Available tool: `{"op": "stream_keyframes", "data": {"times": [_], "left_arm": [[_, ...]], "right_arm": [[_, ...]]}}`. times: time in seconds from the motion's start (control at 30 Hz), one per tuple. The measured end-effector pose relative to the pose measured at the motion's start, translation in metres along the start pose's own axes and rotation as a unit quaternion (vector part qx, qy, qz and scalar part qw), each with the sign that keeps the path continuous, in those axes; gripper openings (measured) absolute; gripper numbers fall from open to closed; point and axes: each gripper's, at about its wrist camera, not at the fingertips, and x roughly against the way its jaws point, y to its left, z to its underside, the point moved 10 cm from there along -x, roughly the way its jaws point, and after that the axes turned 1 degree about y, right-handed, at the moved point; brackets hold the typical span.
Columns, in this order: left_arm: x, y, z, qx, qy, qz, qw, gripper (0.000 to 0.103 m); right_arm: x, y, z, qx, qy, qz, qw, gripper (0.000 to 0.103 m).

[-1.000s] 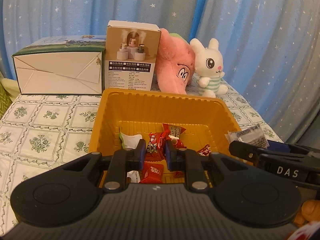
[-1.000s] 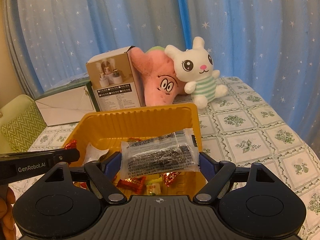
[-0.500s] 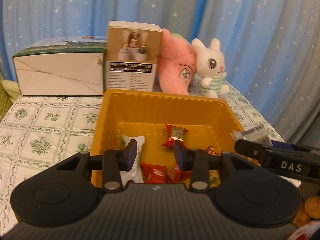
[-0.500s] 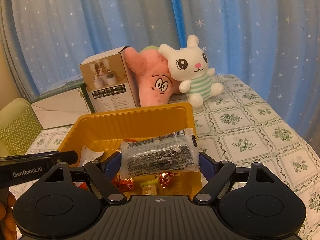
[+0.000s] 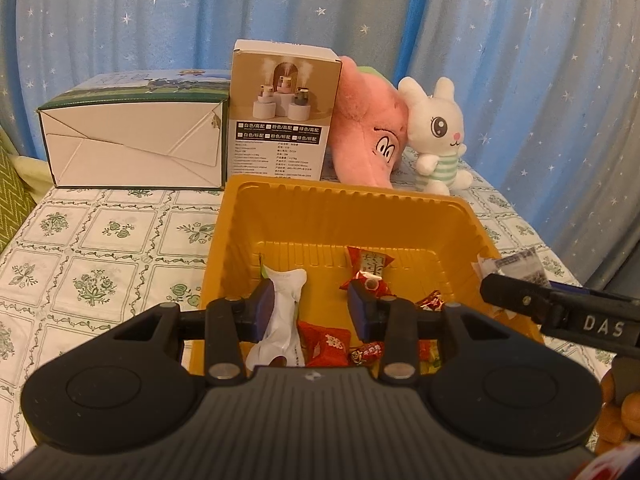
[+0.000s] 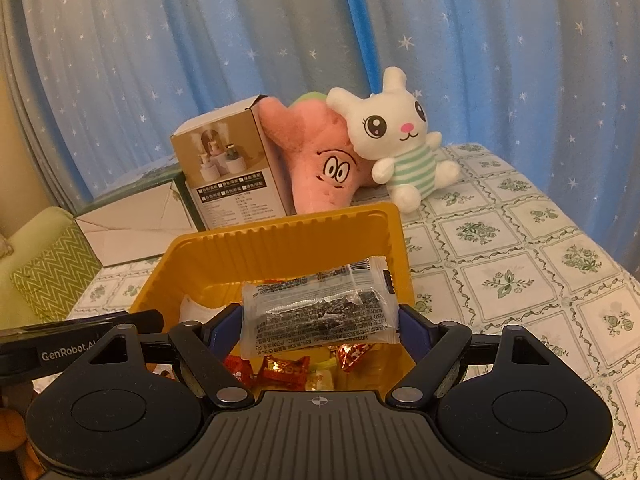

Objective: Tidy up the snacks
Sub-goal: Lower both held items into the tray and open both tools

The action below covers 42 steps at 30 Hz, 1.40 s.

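Left fingers: held apart over the yellow tray (image 5: 236, 216), nothing pinched between the pads; left gripper (image 5: 312, 306) just opened within the last second.
Right fingers: clamped on a clear packet (image 6: 320, 312) of dark snack, gripped at both short ends by the right gripper (image 6: 320, 322).
Packet place: held flat above the tray's near right corner, at 6 o'clock of the tray in the right wrist view; seen at 3 o'clock past the tray rim in the left wrist view.
Tray contents: red candies (image 5: 326, 340) and a white wrapper (image 5: 280, 320) lying on the floor; a red-and-white candy (image 5: 368, 270) further back.
Tray place: set on a green-patterned tablecloth (image 5: 104, 248).
Behind tray, 12 o'clock: printed box (image 5: 280, 120) upright, pink plush (image 5: 368, 136) leaning beside it, white bunny (image 5: 436, 132) touching the plush.
At 10 o'clock: white carton (image 5: 132, 144) lying on its side.
Backdrop: blue starred curtain (image 5: 500, 60).
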Motion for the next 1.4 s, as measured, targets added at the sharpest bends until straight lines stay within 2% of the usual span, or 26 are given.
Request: {"op": "stream_keyframes", "data": {"times": [0.27,0.47,0.9,1.3,1.4], "left_arm": [[-0.002,0.000,0.003,0.000,0.003,-0.004,1.0000,0.044],[-0.003,0.003,0.004,0.001,0.006,-0.006,1.0000,0.045],[0.001,-0.001,0.006,-0.006,0.005,-0.007,0.9999,0.049],[0.037,-0.018,0.025,-0.011,0.001,-0.013,0.9998,0.068],[0.052,-0.021,0.033,-0.007,0.001,-0.018,0.9998,0.069]], "right_arm": [[-0.007,0.002,0.002,-0.019,0.008,-0.026,0.999,0.087],[-0.001,-0.005,-0.005,-0.028,-0.011,-0.019,0.999,0.087],[0.004,-0.012,-0.008,-0.032,-0.020,-0.001,0.999,0.087],[0.044,-0.016,0.002,-0.037,-0.039,0.016,0.998,0.087],[0.062,-0.017,0.011,-0.044,-0.040,0.017,0.998,0.087]]}}
